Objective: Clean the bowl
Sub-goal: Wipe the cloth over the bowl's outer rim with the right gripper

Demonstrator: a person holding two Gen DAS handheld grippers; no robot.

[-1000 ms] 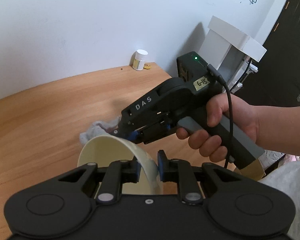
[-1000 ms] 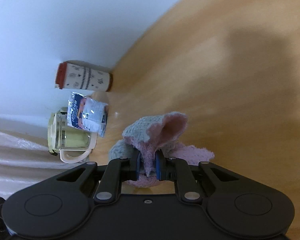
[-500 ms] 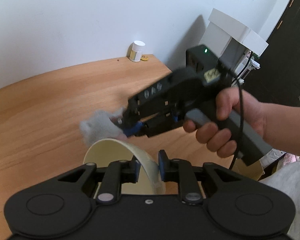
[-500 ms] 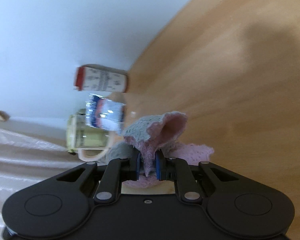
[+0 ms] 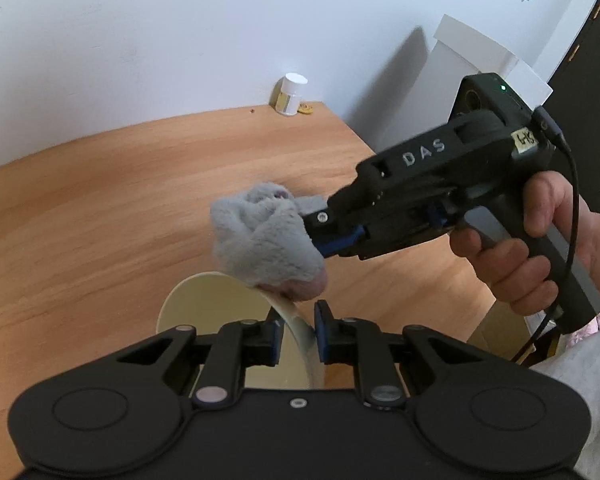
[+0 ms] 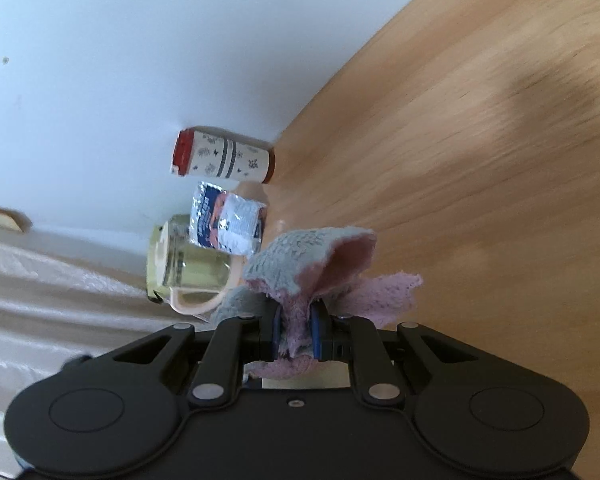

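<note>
Wooden table (image 5: 100, 216), bowl (image 5: 220, 304) rim in left gripper (image 5: 297, 334), cloth (image 5: 264, 240) touching rim

Wooden table (image 5: 100, 208): white-capped bottle (image 5: 291, 94) at far corner; patterned tumbler (image 6: 224, 159), foil packet (image 6: 228, 222), glass mug (image 6: 188, 266) by wall.

- Fluffy grey-and-pink cloth (image 5: 266, 240), soft pile.
- Cream bowl (image 5: 220, 312), smooth, faintly glossy.
- Worktop (image 5: 100, 208): pale wood, satin grain.
- Both tools, left tool (image 5: 296, 334) and right tool (image 6: 294, 334), matt black plastic, blue pads.
- Foil packet (image 6: 226, 222), shiny.
- Glass mug (image 6: 192, 268), clear.
</note>
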